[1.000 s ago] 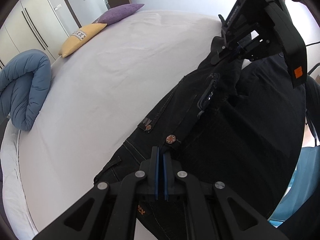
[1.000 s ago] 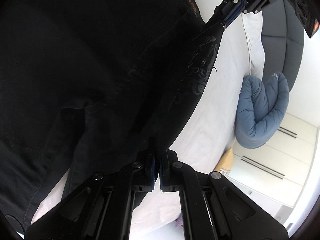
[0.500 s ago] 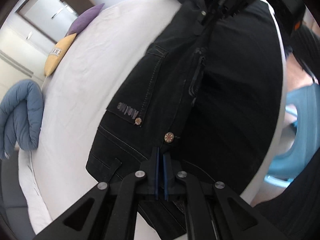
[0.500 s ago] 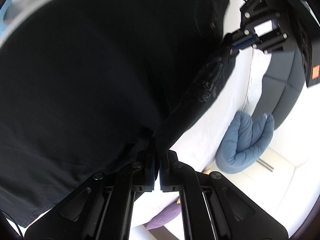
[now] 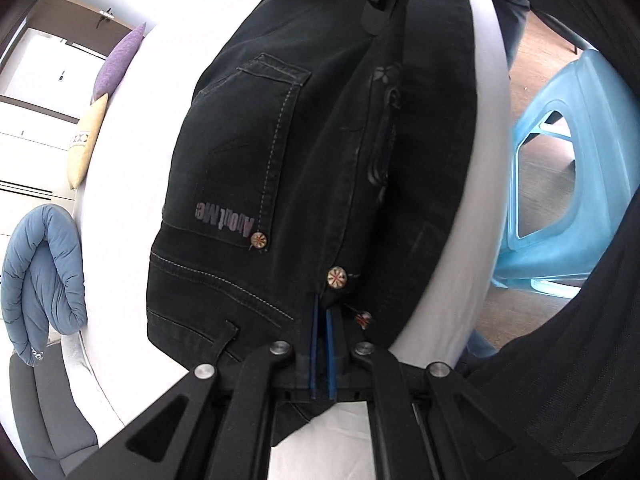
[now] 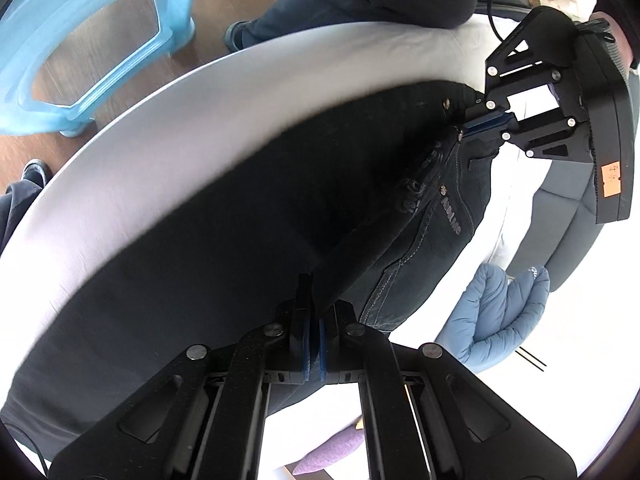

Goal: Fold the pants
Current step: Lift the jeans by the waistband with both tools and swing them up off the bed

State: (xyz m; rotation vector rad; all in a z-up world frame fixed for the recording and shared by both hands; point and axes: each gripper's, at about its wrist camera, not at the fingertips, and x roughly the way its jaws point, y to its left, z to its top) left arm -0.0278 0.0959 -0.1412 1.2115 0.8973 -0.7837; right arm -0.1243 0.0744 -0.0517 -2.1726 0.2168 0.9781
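Black denim pants (image 5: 280, 152), stitched pocket, both claws pinching fabric

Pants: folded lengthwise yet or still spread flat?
Folded lengthwise. The pants lie on the bed with one half over the other, back pocket up; left gripper and right gripper pinch the doubled edge.

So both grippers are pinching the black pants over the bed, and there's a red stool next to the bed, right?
Almost. The stool is light blue, not red; the left wrist view shows it on the floor beside the bed. The rest holds: the left gripper and right gripper both pinch the black pants.
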